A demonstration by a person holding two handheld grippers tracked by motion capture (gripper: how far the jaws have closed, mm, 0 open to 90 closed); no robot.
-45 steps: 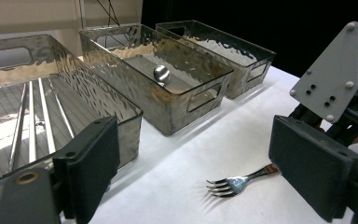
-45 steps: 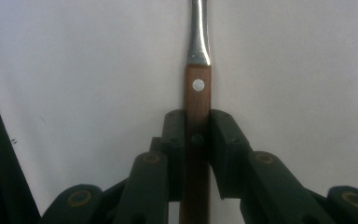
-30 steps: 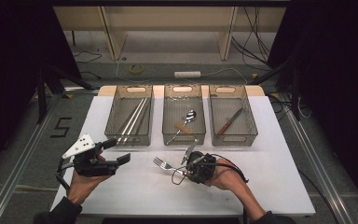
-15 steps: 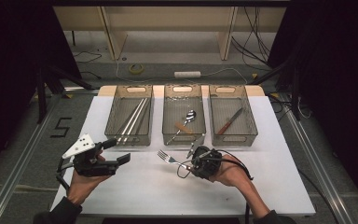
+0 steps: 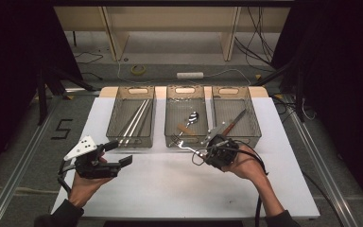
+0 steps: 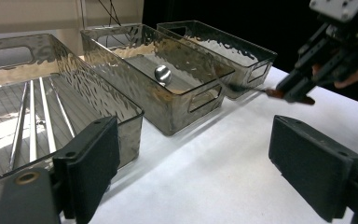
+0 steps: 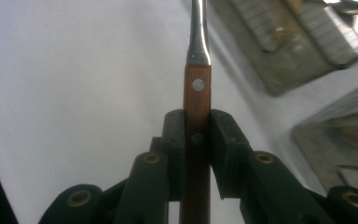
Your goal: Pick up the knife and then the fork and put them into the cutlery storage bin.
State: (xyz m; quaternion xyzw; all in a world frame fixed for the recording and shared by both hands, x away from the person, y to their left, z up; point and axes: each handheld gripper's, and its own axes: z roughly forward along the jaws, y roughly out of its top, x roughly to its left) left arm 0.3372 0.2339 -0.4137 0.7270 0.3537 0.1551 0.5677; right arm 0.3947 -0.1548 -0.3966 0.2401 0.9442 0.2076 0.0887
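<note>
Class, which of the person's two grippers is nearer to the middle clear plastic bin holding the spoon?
Right. The right gripper, clamping a wooden-handled fork, sits at the middle clear plastic bin's front edge; the left gripper hovers open, nearer the left bin.

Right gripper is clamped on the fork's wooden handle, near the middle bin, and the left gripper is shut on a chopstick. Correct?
Not quite. The left gripper holds nothing: the left gripper view shows its jaws wide apart over bare table. The right gripper does clamp the fork by its wooden handle, near the middle bin.
</note>
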